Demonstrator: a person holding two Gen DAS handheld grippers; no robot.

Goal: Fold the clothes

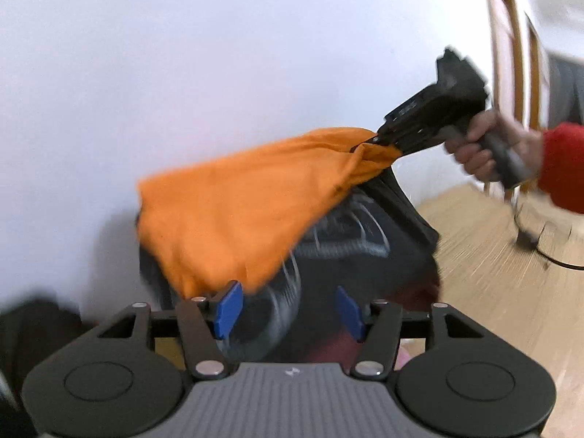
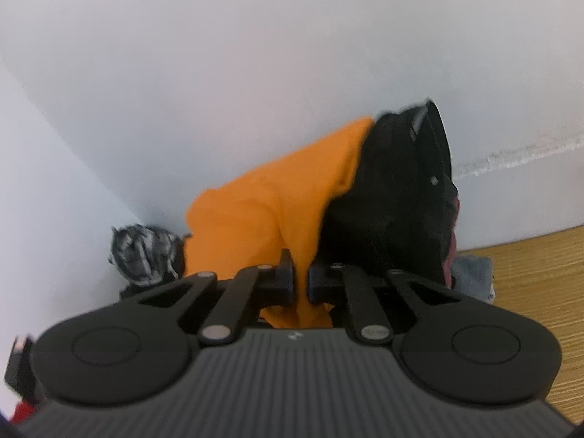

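A white wall [image 1: 219, 54] fills the background as a heap of dark clothes [image 1: 357, 255] sits piled against it on a pale wooden surface [image 1: 492, 255], with the folding job judged to be at its very start. Nothing in either view lies flat or folded; the pile, which includes a black garment [image 2: 394, 200] and a black-and-white patterned piece [image 2: 146, 252] at its far left, looks unsorted.

Draped across the top of the heap, an orange garment [image 1: 233, 211] is being drawn off it, one bunched edge lifted up and to the right while the rest hangs down the pile's left side. It is the only item singled out, and it has yet to be spread, smoothed and folded, as does everything beneath it.

The right claw [image 1: 379, 138], held by a person's hand [image 1: 481, 146] in a red sleeve [image 1: 562, 164], is clenched on that bunched orange edge; its own camera shows the cloth pinched between the black fingers [image 2: 284, 281].

The left claw [image 1: 288, 310] hovers near the pile's front, released, its blue pads [image 1: 228, 310] standing apart with nothing between them.
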